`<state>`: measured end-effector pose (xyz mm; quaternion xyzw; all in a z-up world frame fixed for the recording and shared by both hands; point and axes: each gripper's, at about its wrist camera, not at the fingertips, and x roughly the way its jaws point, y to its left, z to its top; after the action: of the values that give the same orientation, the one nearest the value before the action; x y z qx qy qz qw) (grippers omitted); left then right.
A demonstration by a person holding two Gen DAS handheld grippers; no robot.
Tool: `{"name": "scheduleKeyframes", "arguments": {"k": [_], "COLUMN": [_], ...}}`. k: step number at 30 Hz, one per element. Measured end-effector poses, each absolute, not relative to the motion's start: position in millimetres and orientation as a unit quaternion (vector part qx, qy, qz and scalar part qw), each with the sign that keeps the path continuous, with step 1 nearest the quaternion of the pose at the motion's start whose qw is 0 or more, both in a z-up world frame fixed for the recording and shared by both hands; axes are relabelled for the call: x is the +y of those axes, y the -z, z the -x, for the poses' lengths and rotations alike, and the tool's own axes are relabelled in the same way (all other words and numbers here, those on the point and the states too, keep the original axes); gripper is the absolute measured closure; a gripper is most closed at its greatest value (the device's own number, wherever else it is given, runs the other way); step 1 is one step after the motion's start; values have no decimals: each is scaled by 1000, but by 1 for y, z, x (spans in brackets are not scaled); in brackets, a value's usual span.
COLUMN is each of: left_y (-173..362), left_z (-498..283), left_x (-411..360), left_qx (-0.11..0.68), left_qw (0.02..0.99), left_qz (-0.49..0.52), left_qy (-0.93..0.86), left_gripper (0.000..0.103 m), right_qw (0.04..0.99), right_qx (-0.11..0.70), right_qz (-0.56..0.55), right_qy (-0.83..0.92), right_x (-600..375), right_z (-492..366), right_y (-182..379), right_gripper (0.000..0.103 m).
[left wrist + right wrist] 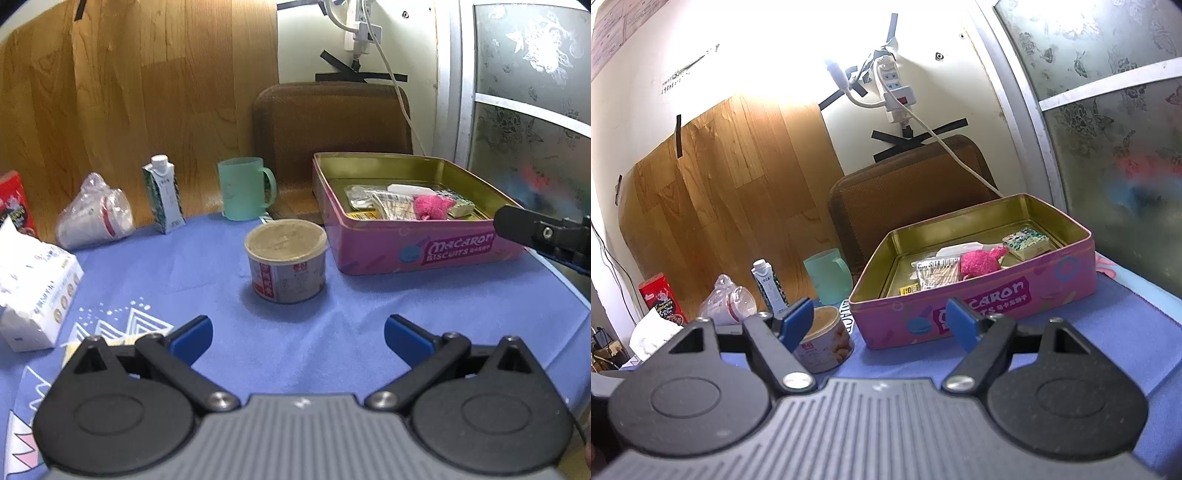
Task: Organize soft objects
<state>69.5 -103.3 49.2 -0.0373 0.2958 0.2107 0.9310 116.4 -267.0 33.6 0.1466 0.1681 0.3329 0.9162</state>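
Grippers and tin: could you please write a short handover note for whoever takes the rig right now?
Left gripper: open, empty, over the blue cloth.
Right gripper: open, empty, facing the tin.
In the tin: pink soft toy and small packets.
Done: toy is stowed.
Left: tissue pack and bagged cup lie at the cloth's left; the can stands mid-cloth.

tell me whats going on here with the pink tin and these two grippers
A person holds a gripper in each hand over a table with a blue cloth. Both the left gripper and the right gripper are open and hold nothing. The pink biscuit tin stands open, with a fluffy pink soft item and a few small packets already inside. A round paper-lidded tub stands just in front of the left gripper, untouched.
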Motion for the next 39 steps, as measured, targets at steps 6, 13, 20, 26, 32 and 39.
{"name": "scheduleKeyframes", "arguments": {"k": [6, 13, 20, 26, 32, 39], "left_y": [-51, -51, -49, -48, -47, -46], "left_z": [-69, -70, -70, -72, -73, -74], "left_x": [-108, -110, -113, -112, -112, -113], "left_qx": [294, 303, 316, 325, 333, 336], "left_qw": [931, 930, 929, 926, 924, 924], "left_qz": [35, 42, 44, 49, 59, 56], "left_qy": [-213, -204, -190, -184, -178, -173], "left_gripper": [0, 0, 0, 0, 0, 0], "right_qw": [916, 916, 917, 917, 917, 916], "right_qx": [165, 167, 168, 166, 165, 167], "right_qz": [-149, -150, -150, -152, -151, -151], "right_qy": [-333, -331, -331, -329, -331, -331], "right_x": [-270, -271, -271, -273, -273, -272], "right_z": [-117, -118, -117, -117, -117, -119], "right_y": [-35, -34, -34, -36, -36, -36], "right_gripper": [22, 22, 22, 22, 22, 22]}}
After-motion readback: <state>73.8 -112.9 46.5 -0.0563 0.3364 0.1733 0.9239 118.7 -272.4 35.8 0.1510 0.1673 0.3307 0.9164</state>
